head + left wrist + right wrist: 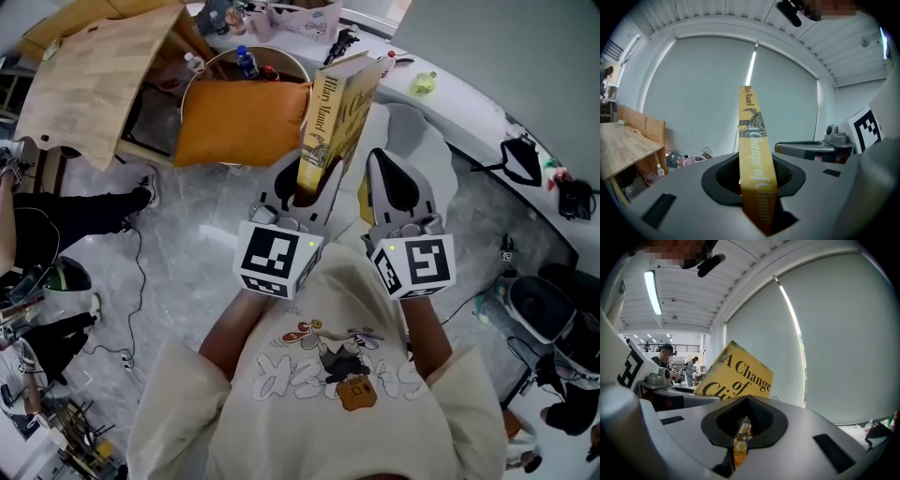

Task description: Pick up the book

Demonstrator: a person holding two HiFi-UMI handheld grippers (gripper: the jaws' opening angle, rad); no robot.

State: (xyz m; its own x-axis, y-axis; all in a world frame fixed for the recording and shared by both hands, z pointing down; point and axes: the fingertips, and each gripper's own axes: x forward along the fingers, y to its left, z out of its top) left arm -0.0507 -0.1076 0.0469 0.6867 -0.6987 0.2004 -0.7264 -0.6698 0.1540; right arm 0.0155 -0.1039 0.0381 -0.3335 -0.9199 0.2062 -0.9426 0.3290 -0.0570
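Yellow paper fills my left claw (754,185): its jaws clamp the lower end of the book (335,108), which stands upright above them, lifted clear, spine toward me. My right claw (740,427), just beside, is pinched flat on a thin printed strip (740,440); I can't tell whether that is the cover's edge. I judge a firm, level squeeze keeps the tall book from tipping. Black lettering runs along its yellow jacket.

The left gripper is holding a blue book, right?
Not quite. The book is yellow, not blue. The left gripper does hold it, by its spine. The left gripper view shows this.
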